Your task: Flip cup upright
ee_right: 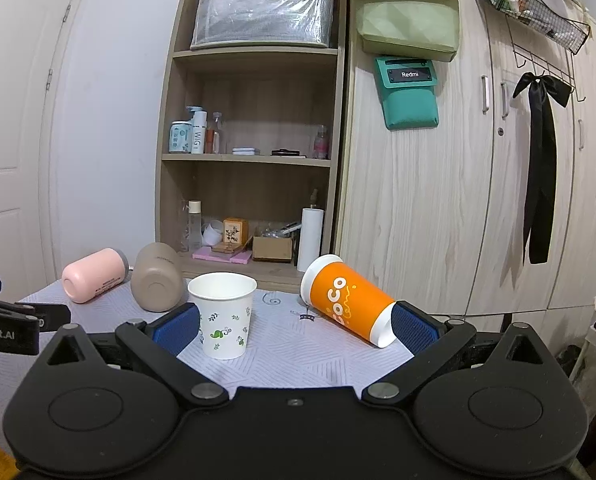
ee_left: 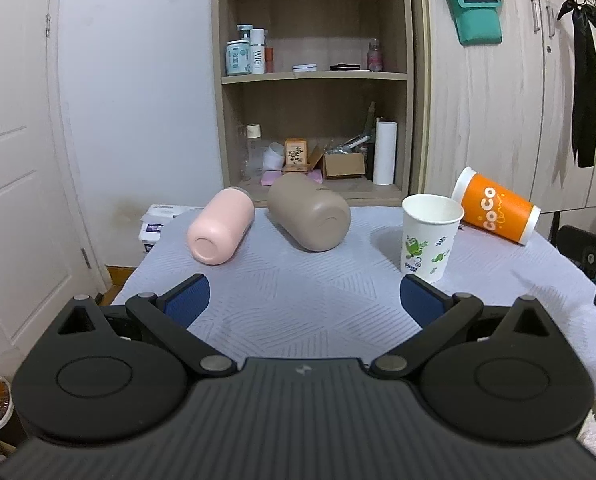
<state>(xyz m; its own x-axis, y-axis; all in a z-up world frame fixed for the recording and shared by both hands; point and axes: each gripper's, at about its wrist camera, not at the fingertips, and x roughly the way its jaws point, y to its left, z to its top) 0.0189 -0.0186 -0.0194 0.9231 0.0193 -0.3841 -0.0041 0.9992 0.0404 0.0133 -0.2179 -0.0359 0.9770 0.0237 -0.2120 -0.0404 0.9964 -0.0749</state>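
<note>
Nearest in the left wrist view, the left gripper hangs low over the pale patterned tablecloth, its jaws spread wide with nothing between the blue pads. In the right wrist view the right gripper is likewise released and empty, its blue fingers parted wide over the near edge of the cloth.

Just beyond the right gripper's left pad stands a white paper cup printed with green leaves, upright and mouth up. Beside the right pad lies the orange cup, lettered "CoCo", on its side; its white end nearest the camera sits close against that pad, though I cannot tell whether they touch. Its other white-banded end points away toward the shelf.

From the left wrist view the same orange cup lies at the far right of the table, just behind the paper cup.

Farther back and to the left, two tumblers lie on their sides, bases toward the cameras: a tan tumbler in the middle and a pink tumbler just left of it, near each other but apart.

Behind the table stands an open wooden shelf holding bottles and small boxes, and to its right a pale wood wardrobe with a teal pouch and a black ribbon bow hanging on it.
</note>
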